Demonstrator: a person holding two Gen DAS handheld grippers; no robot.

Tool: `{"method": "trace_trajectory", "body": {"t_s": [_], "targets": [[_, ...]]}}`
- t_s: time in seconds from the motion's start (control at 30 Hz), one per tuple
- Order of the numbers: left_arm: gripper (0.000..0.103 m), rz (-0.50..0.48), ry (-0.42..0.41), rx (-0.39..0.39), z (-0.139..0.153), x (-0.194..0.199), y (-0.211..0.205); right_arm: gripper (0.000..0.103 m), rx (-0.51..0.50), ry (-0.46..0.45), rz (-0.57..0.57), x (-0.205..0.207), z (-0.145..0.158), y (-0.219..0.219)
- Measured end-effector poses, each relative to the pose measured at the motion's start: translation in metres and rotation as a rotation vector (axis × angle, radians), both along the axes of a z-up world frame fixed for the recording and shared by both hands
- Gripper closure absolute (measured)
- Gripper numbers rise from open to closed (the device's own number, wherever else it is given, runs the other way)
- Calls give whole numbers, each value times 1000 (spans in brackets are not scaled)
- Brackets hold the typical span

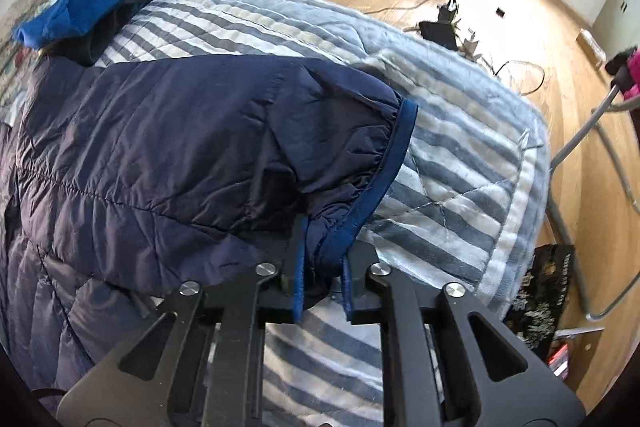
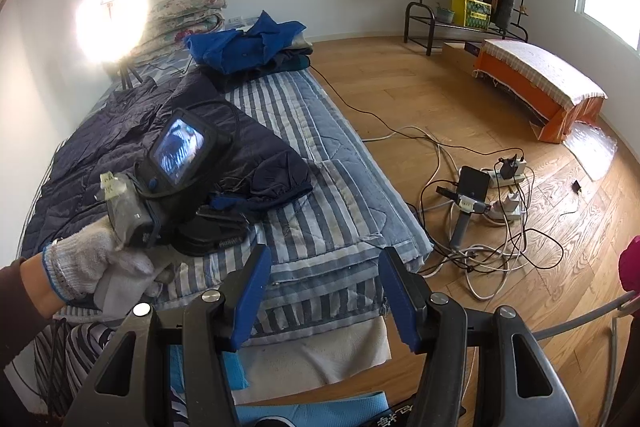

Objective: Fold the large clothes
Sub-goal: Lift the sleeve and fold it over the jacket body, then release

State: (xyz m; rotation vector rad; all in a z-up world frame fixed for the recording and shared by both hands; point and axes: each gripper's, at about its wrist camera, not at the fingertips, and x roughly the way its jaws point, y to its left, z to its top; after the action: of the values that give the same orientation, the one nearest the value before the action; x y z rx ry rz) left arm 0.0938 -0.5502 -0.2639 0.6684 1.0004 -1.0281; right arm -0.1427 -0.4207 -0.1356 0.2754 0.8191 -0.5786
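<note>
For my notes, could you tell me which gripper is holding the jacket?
The left gripper, shut on the navy jacket's cuff; the right gripper is open and empty.

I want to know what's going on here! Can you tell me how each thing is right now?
Dark navy quilted puffer jacket: spread flat on the striped blue-and-white quilt, cuff pinched.
Left claw: shut on the cuff.
Right claw: open, empty.
Bright blue shirt: crumpled atop a clothes pile.
Round lamp: on.
</note>
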Motion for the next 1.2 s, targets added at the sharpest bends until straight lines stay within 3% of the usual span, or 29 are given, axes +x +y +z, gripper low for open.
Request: {"method": "trace_trajectory", "body": {"t_s": [0.17,0.3,0.47,0.67,0.9,1.2], "targets": [[93,79,93,-120,32,24,27,45,2,-1,18,7,-1,7],[93,129,113,-201,62,41,52,45,1,-2,39,13,0,14],[94,239,148,-322,105,77,109,45,-7,-8,69,26,5,27],[94,397,139,-422,136,134,196,45,-14,-17,104,44,9,45],[94,648,149,-515,140,214,309,45,-31,-6,180,77,11,76],[94,920,151,-581,113,298,437,45,-42,28,238,113,6,107]]}}
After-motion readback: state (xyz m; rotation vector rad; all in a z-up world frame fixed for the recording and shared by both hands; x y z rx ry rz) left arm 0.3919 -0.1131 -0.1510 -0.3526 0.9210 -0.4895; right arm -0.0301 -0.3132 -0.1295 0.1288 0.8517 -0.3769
